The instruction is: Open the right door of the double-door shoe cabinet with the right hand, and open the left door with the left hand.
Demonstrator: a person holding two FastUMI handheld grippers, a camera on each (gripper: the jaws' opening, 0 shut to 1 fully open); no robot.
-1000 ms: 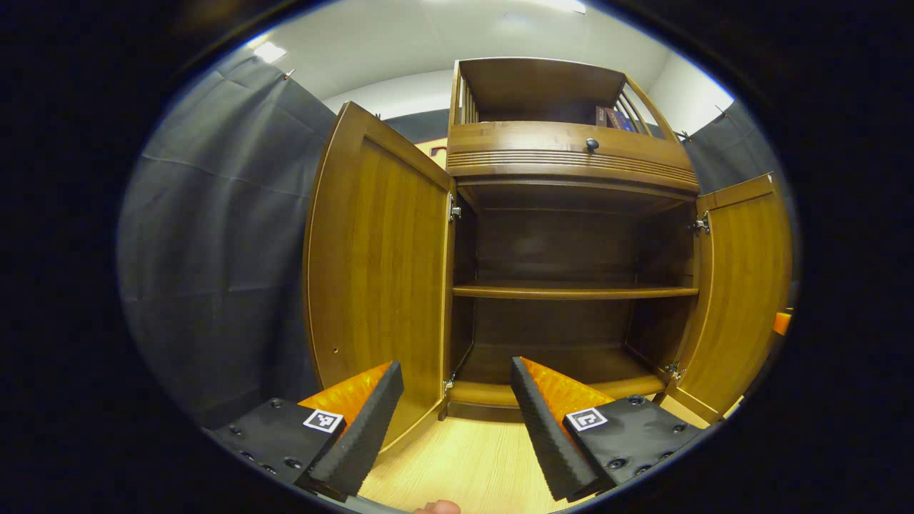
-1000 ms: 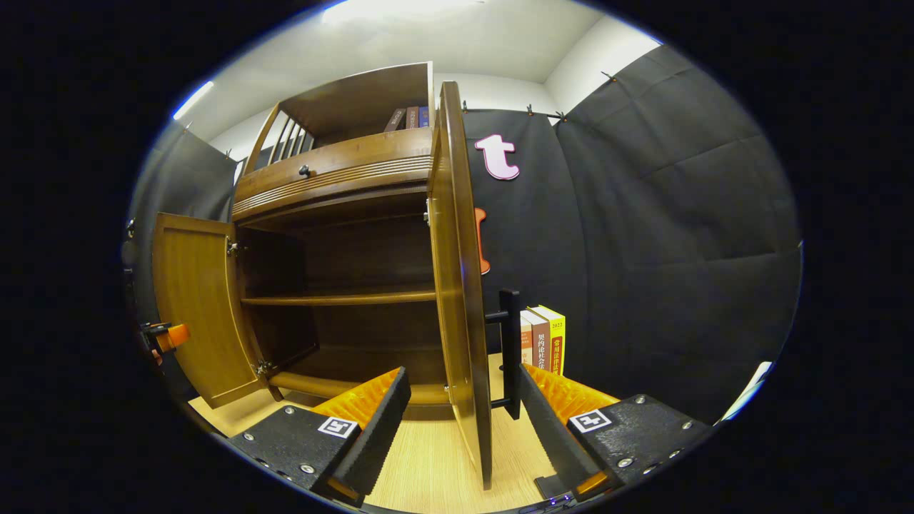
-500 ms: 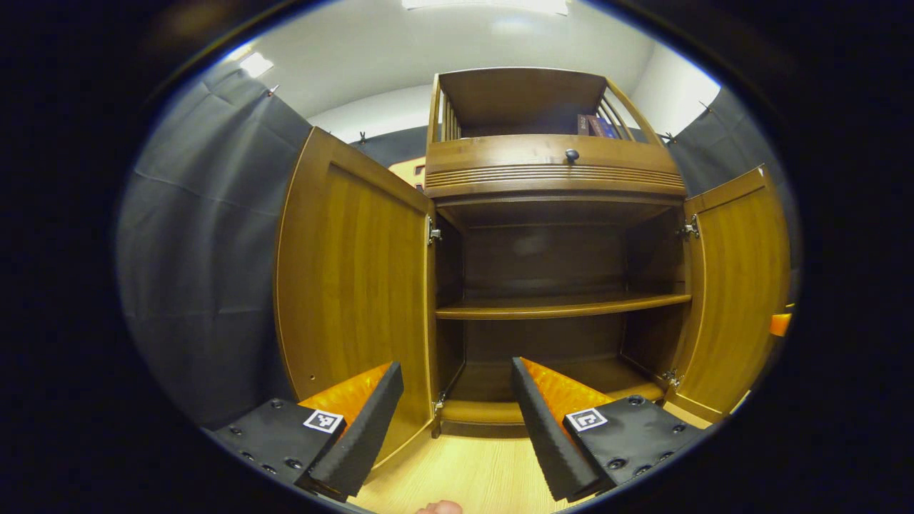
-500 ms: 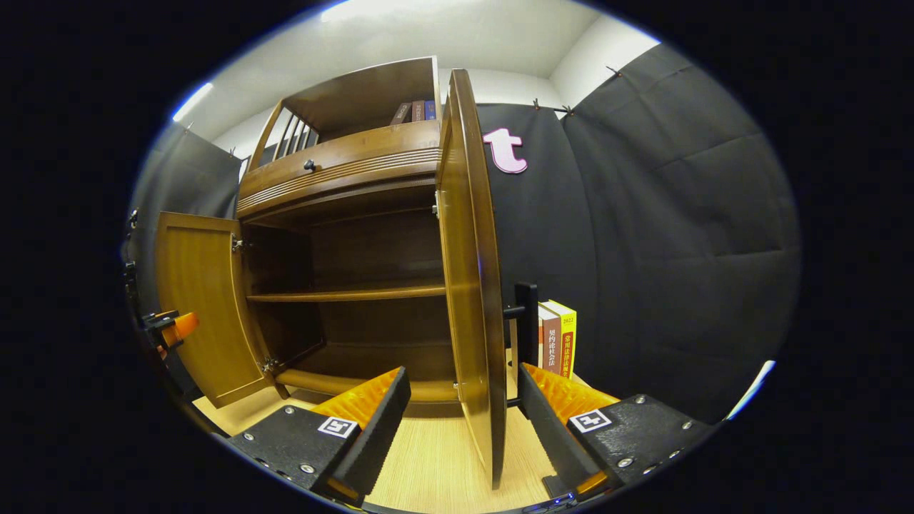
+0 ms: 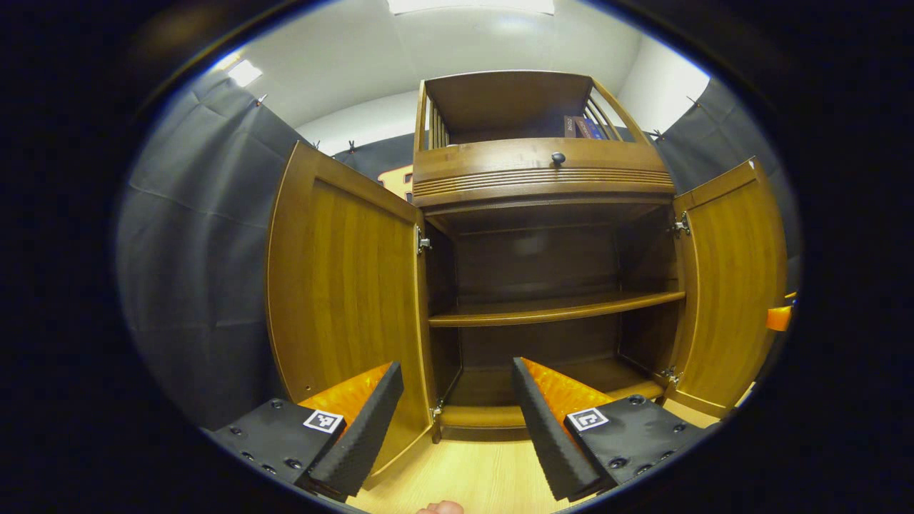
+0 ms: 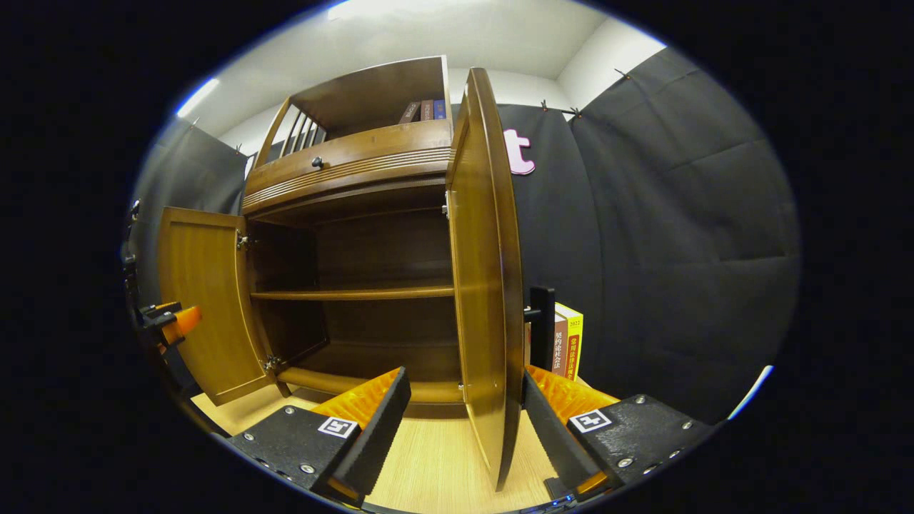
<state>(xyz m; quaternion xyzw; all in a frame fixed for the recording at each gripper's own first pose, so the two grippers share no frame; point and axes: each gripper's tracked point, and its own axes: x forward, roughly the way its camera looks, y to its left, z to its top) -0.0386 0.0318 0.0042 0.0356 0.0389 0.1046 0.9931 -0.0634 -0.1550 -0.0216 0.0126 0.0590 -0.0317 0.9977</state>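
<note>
cabinet (image 5: 543, 171): l door (image 5: 343, 285) swung left | r door (image 5: 728, 285) right | shelf (image 5: 550, 310) inside, btwn them

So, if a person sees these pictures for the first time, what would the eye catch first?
First, the wooden shoe cabinet standing wide open, its left door and right door swung out and its dark shelf bare. Next, in the right gripper view, the right door seen edge-on between the open fingers of the right gripper, with upright books on the floor behind it. The left gripper is also open, holding nothing.
</note>
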